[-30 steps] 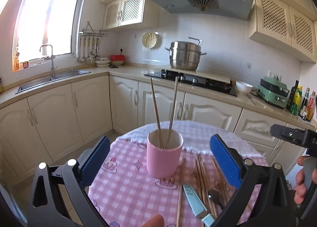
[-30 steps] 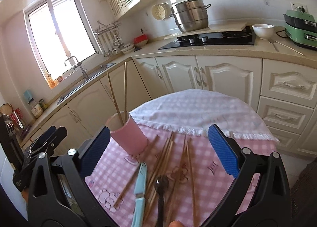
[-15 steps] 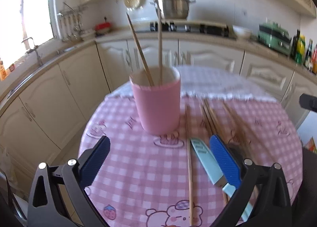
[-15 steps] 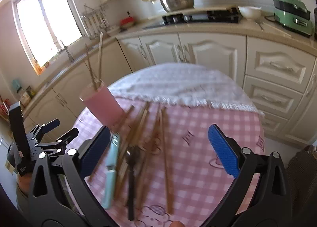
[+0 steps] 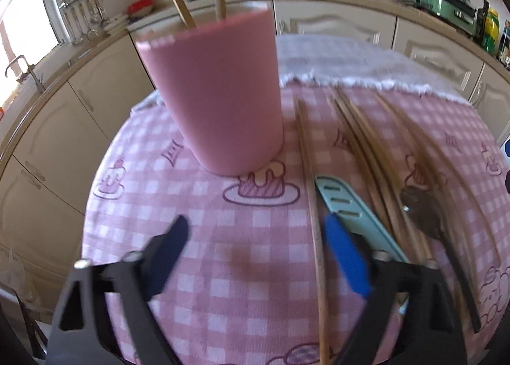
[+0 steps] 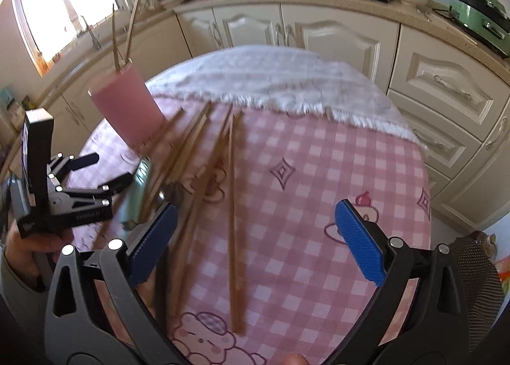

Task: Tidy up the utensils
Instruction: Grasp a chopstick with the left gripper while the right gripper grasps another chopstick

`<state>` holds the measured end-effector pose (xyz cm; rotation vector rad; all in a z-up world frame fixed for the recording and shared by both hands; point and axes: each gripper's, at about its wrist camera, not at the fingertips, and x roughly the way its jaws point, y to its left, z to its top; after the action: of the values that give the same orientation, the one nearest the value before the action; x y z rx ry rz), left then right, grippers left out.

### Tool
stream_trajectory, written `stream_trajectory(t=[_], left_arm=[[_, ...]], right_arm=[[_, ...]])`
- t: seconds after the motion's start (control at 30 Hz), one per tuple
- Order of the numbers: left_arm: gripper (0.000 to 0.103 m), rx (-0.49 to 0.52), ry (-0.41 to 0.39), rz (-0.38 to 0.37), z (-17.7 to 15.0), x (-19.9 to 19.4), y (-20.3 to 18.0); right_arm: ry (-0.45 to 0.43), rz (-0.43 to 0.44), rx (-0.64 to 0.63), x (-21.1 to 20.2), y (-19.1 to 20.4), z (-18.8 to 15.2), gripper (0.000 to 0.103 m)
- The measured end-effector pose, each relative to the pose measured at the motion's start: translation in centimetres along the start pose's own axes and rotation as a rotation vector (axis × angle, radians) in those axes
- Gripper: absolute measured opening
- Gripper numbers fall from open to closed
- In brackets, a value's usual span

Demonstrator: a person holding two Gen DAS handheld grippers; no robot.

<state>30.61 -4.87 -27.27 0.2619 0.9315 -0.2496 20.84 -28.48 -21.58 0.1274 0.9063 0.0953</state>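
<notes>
A pink cup point(image 5: 216, 93) point(image 6: 127, 106) stands on the pink checked tablecloth point(image 5: 223, 269) with two chopsticks upright in it. To its right lie a single chopstick point(image 5: 314, 205), a teal knife point(image 5: 350, 215) point(image 6: 140, 180), several more chopsticks point(image 5: 366, 148) point(image 6: 191, 148) and a dark spoon point(image 5: 424, 212). My left gripper point(image 5: 255, 231) point(image 6: 108, 170) hangs low over the cloth in front of the cup. Its jaws are closing, with the single chopstick just inside the right finger, untouched. My right gripper point(image 6: 253, 215) is open above one long chopstick point(image 6: 231, 205).
A white fringed cloth point(image 6: 271, 78) covers the far side of the round table. A hand point(image 6: 28, 243) holds the left gripper at the table's left edge. Cream cabinets, a hob and a green appliance point(image 6: 478, 17) stand behind.
Both grippers have dropped toward the table and tilted down. The cup now looms large in the left wrist view. The left gripper's fingers have drawn closer together.
</notes>
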Motion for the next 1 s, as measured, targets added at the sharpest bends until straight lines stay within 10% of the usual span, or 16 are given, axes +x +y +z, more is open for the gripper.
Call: stream_trajectory(t=[0.27, 0.5, 0.67, 1.0], left_arm=[[0.005, 0.025, -0.001, -0.092, -0.1, -0.4, -1.3], [0.005, -0.015, -0.008, -0.109, -2.9, -2.4, -1.1], [0.006, -0.002, 0.001, -0.102, -3.7, -3.0, -0.6], [0.019, 0.025, 0.018, -0.088, 0.3, -0.4, -0.5]], right_arm=[[0.043, -0.023, -0.058, 1.9, 0.9, -0.3, 0.096], [0.095, -0.038, -0.133, 4.3, 2.5, 0.0, 0.059], [0.096, -0.057, -0.195, 4.7, 3.6, 0.1, 0.014], [0.149, -0.046, -0.173, 5.6, 3.1, 2.3, 0.012]])
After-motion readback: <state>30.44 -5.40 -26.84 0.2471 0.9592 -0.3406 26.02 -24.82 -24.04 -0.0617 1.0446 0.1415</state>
